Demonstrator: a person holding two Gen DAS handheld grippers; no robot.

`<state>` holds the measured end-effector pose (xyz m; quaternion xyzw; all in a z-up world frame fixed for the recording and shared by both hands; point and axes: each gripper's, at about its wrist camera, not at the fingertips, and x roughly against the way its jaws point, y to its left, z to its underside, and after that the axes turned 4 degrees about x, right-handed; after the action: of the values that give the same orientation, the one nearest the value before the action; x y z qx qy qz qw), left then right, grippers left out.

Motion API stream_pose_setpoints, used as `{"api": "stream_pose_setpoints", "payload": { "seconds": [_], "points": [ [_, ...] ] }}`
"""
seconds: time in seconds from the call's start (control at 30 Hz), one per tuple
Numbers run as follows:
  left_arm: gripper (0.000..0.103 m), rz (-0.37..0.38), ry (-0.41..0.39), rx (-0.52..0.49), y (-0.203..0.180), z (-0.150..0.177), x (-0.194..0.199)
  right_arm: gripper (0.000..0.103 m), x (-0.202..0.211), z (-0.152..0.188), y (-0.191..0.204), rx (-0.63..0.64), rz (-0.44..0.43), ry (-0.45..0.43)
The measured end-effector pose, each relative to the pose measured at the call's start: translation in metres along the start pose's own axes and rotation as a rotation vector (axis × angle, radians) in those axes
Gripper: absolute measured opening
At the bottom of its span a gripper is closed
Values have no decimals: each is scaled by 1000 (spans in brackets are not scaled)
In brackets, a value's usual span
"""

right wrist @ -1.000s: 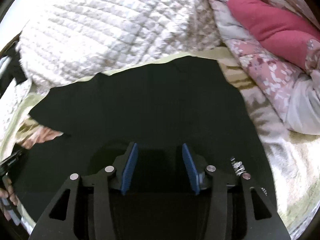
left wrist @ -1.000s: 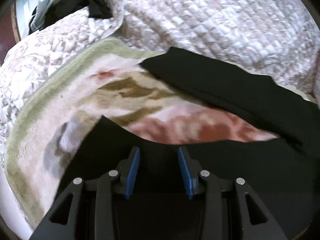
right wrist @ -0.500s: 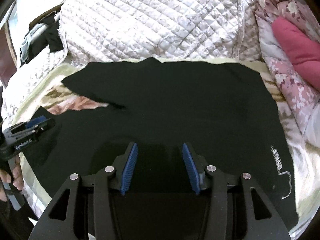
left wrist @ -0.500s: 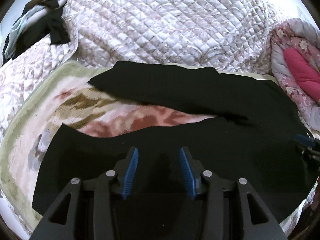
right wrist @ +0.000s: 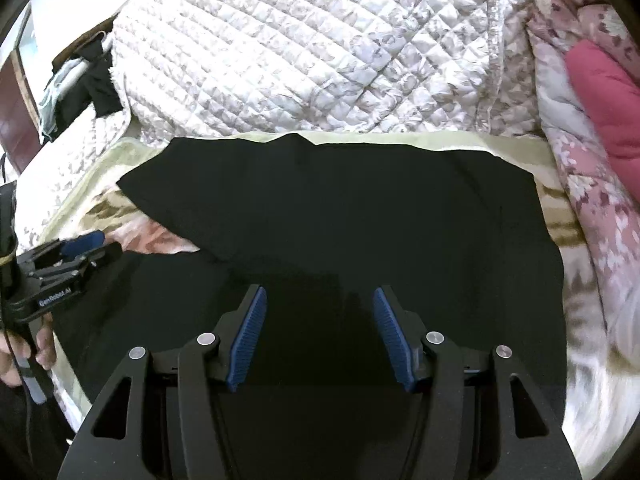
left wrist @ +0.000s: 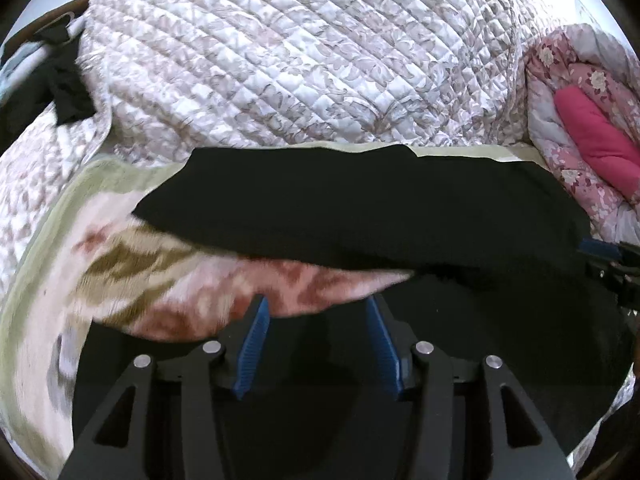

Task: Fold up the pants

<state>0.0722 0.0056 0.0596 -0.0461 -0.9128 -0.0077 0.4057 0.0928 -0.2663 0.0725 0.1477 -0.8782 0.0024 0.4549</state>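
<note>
Black pants (left wrist: 360, 216) lie spread flat on a floral blanket (left wrist: 132, 264), legs pointing left with a gap of blanket between them. They fill the middle of the right wrist view (right wrist: 360, 216). My left gripper (left wrist: 316, 312) is open and empty, hovering above the near leg's upper edge. My right gripper (right wrist: 318, 304) is open and empty over the pants' waist part. The left gripper also shows at the left edge of the right wrist view (right wrist: 72, 256); the right gripper's tip shows at the right edge of the left wrist view (left wrist: 600, 250).
A quilted white bedspread (left wrist: 300, 60) is bunched behind the pants. A pink floral duvet with a magenta pillow (right wrist: 600, 92) lies at the right. Dark clothes (right wrist: 92, 76) hang at the far left. The blanket's green border (right wrist: 400, 138) runs along the pants' far edge.
Both grippers have pulled back and risen, so more of the pants and bed shows. The left gripper has turned right. Both stay open; the pants have not moved.
</note>
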Motion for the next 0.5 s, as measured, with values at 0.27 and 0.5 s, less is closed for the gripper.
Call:
{"api": "stream_pose_setpoints", "payload": {
  "seconds": [0.27,0.5],
  "points": [
    [65,31,-5,-33,5,-59,-49,65,-40,-56,-40,96,26,16],
    [66,38,34,-40,0,-99,-116,66,-103,-105,-77,129,42,93]
  ]
}}
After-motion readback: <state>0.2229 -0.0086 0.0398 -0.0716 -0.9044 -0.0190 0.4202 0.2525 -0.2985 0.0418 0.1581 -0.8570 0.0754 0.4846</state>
